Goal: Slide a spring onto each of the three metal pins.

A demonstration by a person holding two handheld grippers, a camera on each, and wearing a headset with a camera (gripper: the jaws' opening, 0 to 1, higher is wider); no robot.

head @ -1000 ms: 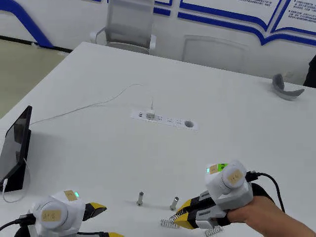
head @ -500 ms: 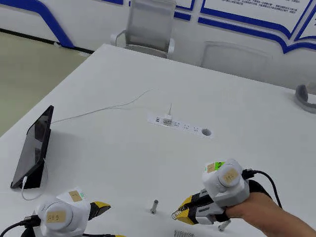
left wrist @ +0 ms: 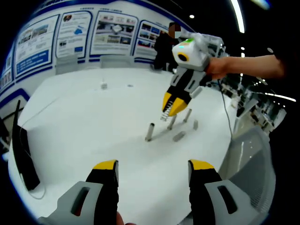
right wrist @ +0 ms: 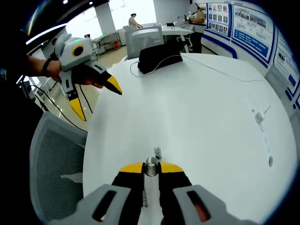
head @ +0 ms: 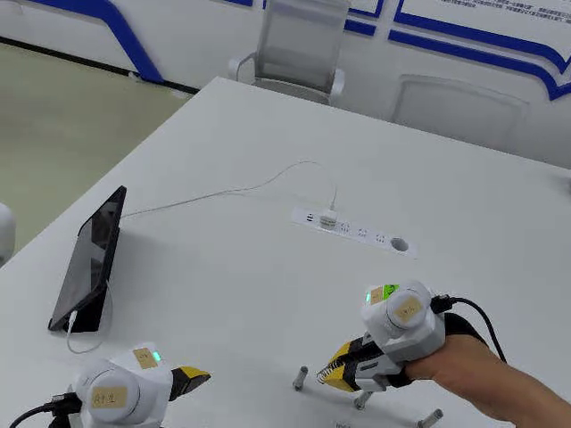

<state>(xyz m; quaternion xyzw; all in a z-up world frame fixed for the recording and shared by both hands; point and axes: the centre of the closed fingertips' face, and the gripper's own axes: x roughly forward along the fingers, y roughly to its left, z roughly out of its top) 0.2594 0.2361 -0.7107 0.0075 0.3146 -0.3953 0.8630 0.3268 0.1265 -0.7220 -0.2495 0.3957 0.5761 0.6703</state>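
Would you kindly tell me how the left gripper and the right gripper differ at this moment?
The right gripper is shut on a spring, while the left gripper is open and holds nothing. The right gripper has a pin just ahead of it, while the left gripper hangs farther back from the pins. Both have yellow-tipped fingers and a white body, and each is held above the white table.

1. A dark, flat tablet [head: 89, 260] stands tilted on a prop near the left edge of the white bench [head: 223, 294].
2. A thin white cable [head: 223, 192] runs from beside the tablet to a long white socket strip [head: 357, 232] lying nearer the far edge.
3. A grey swivel chair [head: 299, 45] stands at the far edge.
4. A grey mesh chair [right wrist: 56, 154] stands at the near edge.
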